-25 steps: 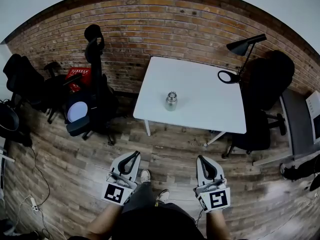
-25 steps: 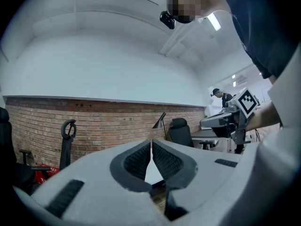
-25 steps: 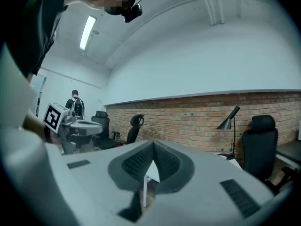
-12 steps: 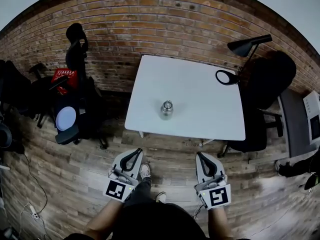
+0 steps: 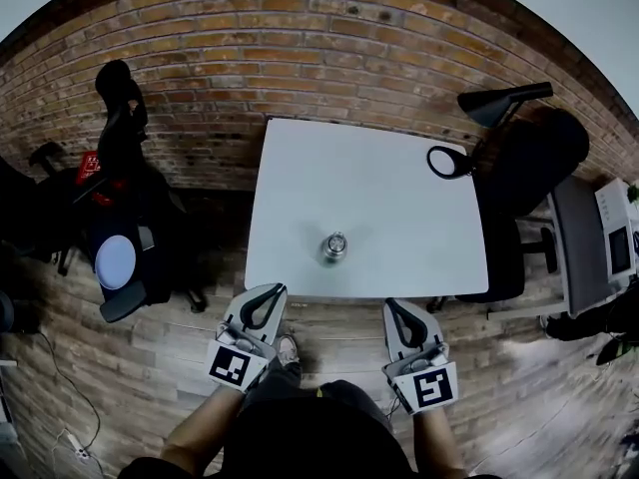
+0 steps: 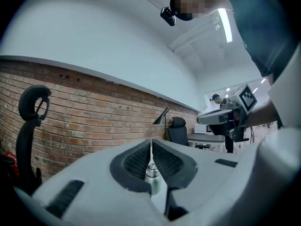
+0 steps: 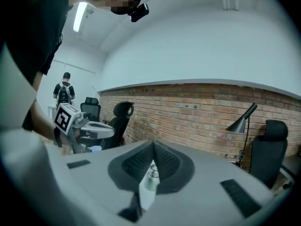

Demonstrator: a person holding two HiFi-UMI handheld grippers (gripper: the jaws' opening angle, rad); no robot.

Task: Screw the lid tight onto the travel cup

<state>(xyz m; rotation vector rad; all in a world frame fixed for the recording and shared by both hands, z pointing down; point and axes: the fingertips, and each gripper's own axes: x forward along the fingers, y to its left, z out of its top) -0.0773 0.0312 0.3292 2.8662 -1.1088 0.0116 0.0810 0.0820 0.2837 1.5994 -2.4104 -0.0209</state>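
Note:
A steel travel cup (image 5: 333, 248) with its lid on top stands upright on the white table (image 5: 379, 183), near the front edge. Both grippers hang in front of the table, short of its edge, and touch nothing. My left gripper (image 5: 268, 293) is shut and empty, below and left of the cup. My right gripper (image 5: 396, 308) is shut and empty, below and right of it. In the left gripper view the cup (image 6: 151, 175) shows far off behind the closed jaws (image 6: 151, 142). The right gripper view shows the cup (image 7: 149, 180) the same way beyond the jaws (image 7: 153, 144).
A black desk lamp (image 5: 467, 140) stands at the table's right edge. Black office chairs sit on the left (image 5: 125, 208) and right (image 5: 534, 173) of the table. A brick wall (image 5: 329, 58) runs behind it. A grey desk (image 5: 584, 252) is at the far right. The floor is wooden planks.
The view has closed in on the table: the cup and the table's front edge now lie nearer to both grippers. Both grippers stay shut and empty.

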